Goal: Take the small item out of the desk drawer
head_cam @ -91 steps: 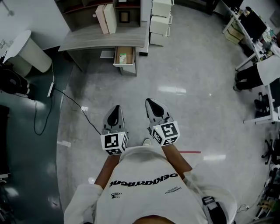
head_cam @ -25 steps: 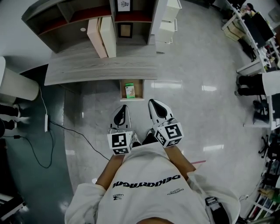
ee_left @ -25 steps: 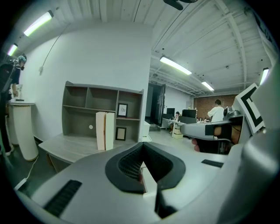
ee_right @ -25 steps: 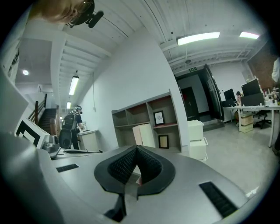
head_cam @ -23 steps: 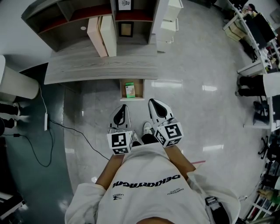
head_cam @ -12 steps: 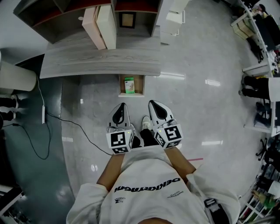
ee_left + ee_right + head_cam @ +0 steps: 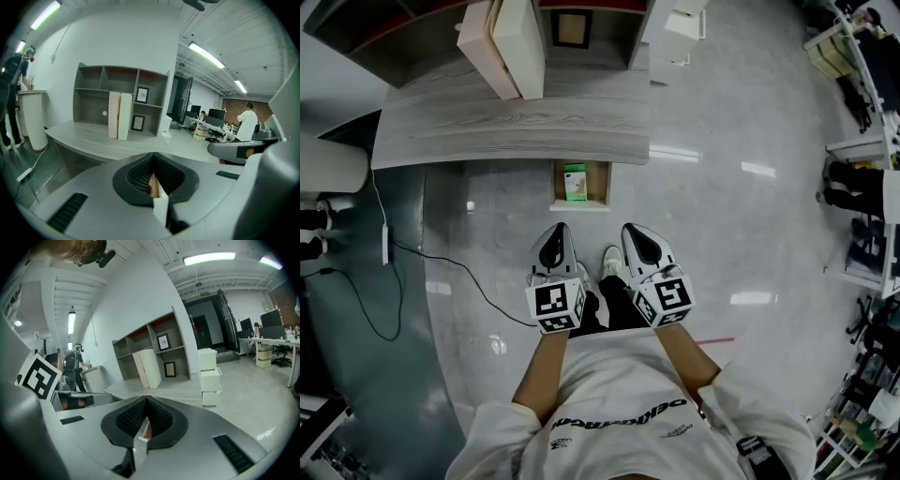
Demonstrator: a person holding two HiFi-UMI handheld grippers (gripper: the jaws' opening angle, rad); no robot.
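1. Small green-and-white box: lies flat in the left half of the open light-wood drawer, apart from both grippers.
2. Light-wood drawer: juts out from under the front edge of the grey wood-grain worktop, toward its right end, over the glossy grey floor.
3. Left gripper: jaws pressed together on nothing; hangs over the floor short of the drawer's front edge, tip aimed toward it. Same closed tip in the left gripper view.
4. Right gripper: jaws likewise closed and empty; sits just beside the left gripper, also short of the drawer.
5. Two tall cream upright boxes: stand side by side at the worktop's rear edge.
6. Thin black cable: trails across the floor, left of the grippers.
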